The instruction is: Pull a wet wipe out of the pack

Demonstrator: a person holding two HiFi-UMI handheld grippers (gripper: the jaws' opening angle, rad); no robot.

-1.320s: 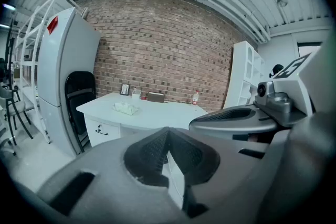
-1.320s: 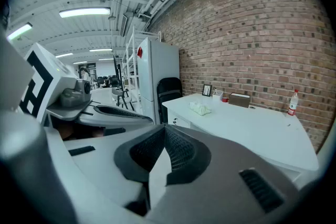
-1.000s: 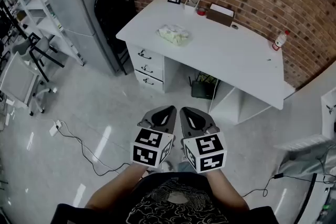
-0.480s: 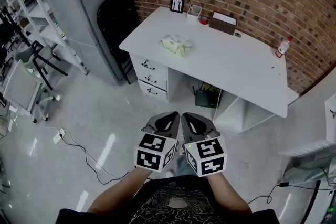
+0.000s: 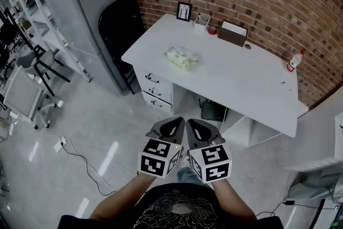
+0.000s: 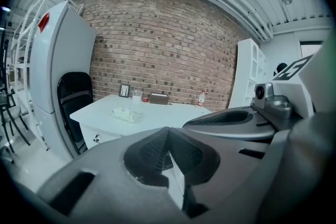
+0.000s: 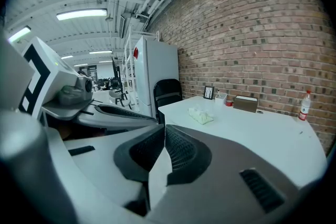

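Note:
A pale green wet wipe pack (image 5: pixel 182 58) lies on the white desk (image 5: pixel 236 80) toward its left part; it also shows small in the left gripper view as the pack (image 6: pixel 126 115) and in the right gripper view as the pack (image 7: pixel 201 115). Both grippers are held side by side close to the person's body, well short of the desk. My left gripper (image 5: pixel 171 124) is shut with nothing in it, and my right gripper (image 5: pixel 196 126) is shut and empty too. Their jaws meet tip to tip.
At the desk's back edge stand a framed picture (image 5: pixel 184 10), a cup (image 5: pixel 202 20), a brown box (image 5: pixel 233 35) and a bottle (image 5: pixel 295 60). A black chair (image 5: pixel 119 29) sits left of the desk beside a grey cabinet (image 5: pixel 91 2). Cables (image 5: pixel 80 153) trail on the floor.
The view has drawn nearer to the desk, which now sits lower in the frame. Both grippers stay shut and together in front of the person.

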